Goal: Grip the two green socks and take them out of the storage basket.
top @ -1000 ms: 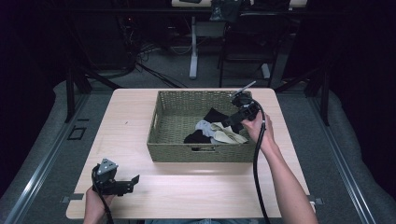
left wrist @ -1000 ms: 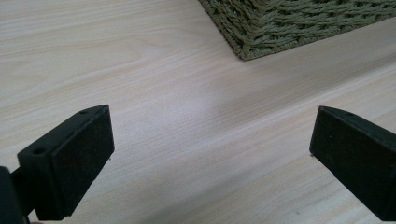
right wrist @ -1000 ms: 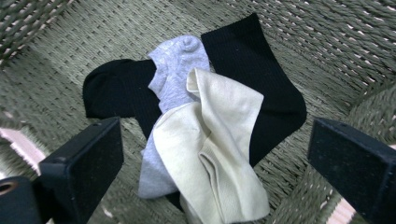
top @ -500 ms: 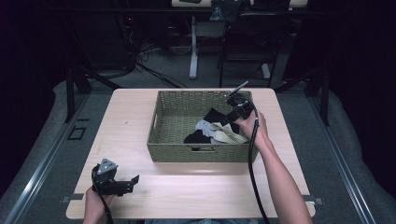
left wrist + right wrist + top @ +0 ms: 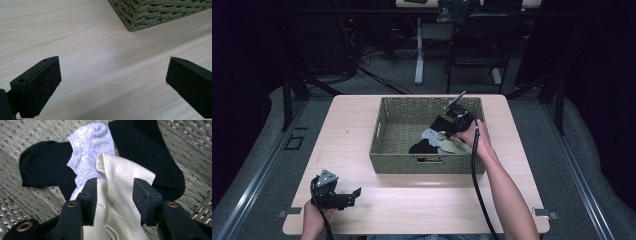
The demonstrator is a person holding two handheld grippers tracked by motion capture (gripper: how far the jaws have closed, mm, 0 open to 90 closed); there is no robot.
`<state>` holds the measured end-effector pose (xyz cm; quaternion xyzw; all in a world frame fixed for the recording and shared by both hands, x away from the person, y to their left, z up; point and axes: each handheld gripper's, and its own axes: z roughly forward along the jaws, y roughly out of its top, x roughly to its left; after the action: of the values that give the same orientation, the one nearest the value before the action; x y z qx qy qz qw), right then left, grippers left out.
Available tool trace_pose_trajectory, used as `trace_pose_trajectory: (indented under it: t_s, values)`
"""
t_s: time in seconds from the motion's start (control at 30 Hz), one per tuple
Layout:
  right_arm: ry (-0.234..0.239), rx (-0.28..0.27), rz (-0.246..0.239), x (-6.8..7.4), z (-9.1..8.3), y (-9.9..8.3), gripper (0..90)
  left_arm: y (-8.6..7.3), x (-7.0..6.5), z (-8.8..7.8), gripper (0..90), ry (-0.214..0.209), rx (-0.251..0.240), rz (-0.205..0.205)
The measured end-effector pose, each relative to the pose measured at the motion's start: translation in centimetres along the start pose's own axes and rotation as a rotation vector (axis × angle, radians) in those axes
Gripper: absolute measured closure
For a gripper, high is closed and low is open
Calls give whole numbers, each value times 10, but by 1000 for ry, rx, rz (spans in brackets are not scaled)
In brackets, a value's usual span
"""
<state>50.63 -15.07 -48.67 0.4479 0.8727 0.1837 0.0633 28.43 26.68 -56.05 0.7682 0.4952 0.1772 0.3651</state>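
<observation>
- Right gripper view puts the right gripper [image 5: 113, 197] down inside the woven basket [image 5: 25, 195], its jaws on either side of a raised fold of the cream sock [image 5: 120, 177]; they have just been closing on it.
- Whether the pads already press the cloth is hard to tell, as a little slack seems left beside each pad, so I judge the step to be the grasp itself, not yet the lift.
- That sock lies on top of the pile, over a grey sock [image 5: 87, 150] and black socks [image 5: 40, 170], at the basket's near right in the high view.
- Next move, as I judge it: finish the pinch on cream cloth alone, then lift straight up so the grey sock is not dragged along.
- Left gripper [image 5: 337, 196] rests at the table's [image 5: 352, 130] near left corner, jaws spread wide over bare wood with nothing between them.
</observation>
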Motion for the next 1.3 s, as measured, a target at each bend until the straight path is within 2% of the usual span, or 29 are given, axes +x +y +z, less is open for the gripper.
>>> trace_pose_trajectory:
  t_s: [0.17,0.23,0.27,0.3,0.33,0.4,0.47,0.53,0.67,0.73,0.8,0.97,1.03,1.17,1.3]
  values:
    - [-14,33,-6,-1,8,2,636,0,0,0,1,1,1,-1]
    - [-8,53,-14,-1,10,2,720,0,0,0,1,2,2,-1]
    - [-14,51,-11,-1,11,1,761,0,1,-1,1,1,5,1]
    - [-14,51,-11,-1,11,1,761,0,1,-1,1,1,5,1]
    - [-8,44,-6,-1,11,1,837,-1,1,-1,1,3,3,3]
    - [-12,32,-3,0,11,0,861,-1,1,-1,1,3,2,-1]
    - [-16,35,-18,-1,6,1,870,-1,1,-1,1,2,-2,-2]
    - [-17,4,-6,0,1,-1,874,-1,1,-1,1,1,-3,-9]
    - [-26,-8,-8,0,-9,-1,875,-1,1,-1,1,1,-7,-8]
    - [-48,-23,-17,1,-22,-1,876,-1,1,-1,1,0,-5,-4]
    - [-55,-20,-24,1,-28,-1,876,0,0,-1,1,-2,-5,-5]
    - [-71,-68,-21,0,-54,-1,879,0,1,0,1,-6,-6,-5]
    - [-72,-84,-14,0,-58,-1,879,0,1,0,1,-7,-5,-6]
    - [-87,-117,-16,0,-78,1,880,1,-1,0,1,-9,-12,1]
    - [-76,-141,-8,0,-89,4,881,2,-1,1,1,-6,-1,5]
